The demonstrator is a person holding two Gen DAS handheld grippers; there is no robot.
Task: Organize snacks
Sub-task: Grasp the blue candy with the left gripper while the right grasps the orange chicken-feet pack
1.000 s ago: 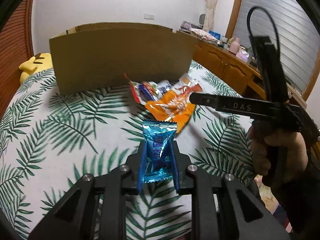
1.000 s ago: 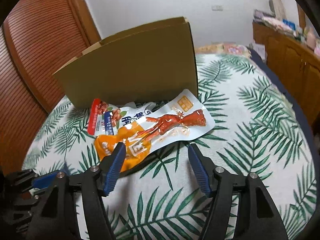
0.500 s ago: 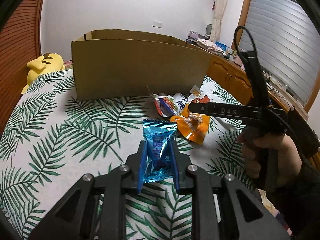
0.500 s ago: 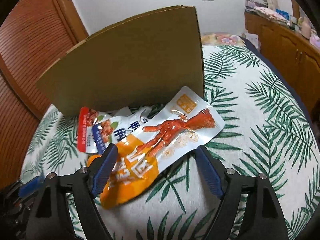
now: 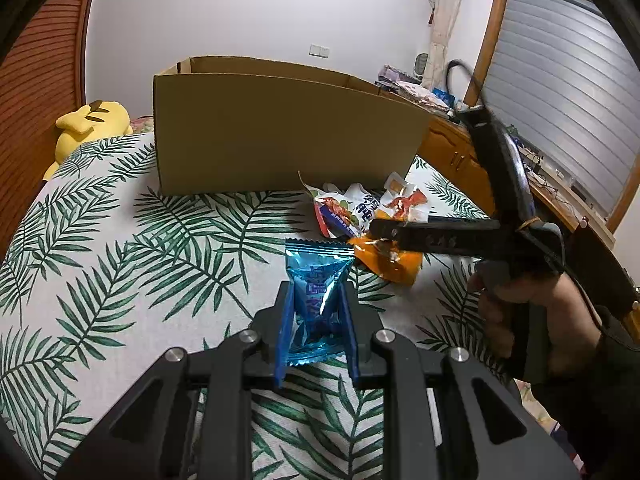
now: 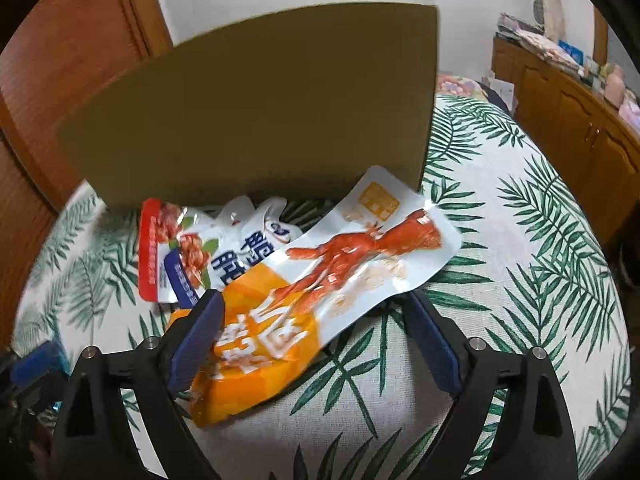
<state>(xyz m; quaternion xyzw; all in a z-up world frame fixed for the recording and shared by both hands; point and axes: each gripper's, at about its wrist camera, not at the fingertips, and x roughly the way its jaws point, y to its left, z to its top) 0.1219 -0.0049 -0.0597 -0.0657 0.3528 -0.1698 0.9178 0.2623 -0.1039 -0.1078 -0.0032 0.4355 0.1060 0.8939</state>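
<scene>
The left gripper has its jaws clamped on a blue candy packet, held above the bed. The right gripper has its jaws opening wide, straddling the near end of an orange-and-white snack pouch without pressing it. To grip well, it should probably sink lower and close across the pouch's middle, clear of the red packet beside it. The cardboard box stands just behind.

The shiny blue candy pack stands up, away from the box. The long orange and white pack lies flat, its top corner at the box wall. The red and white pack lies just beside the box too.
</scene>
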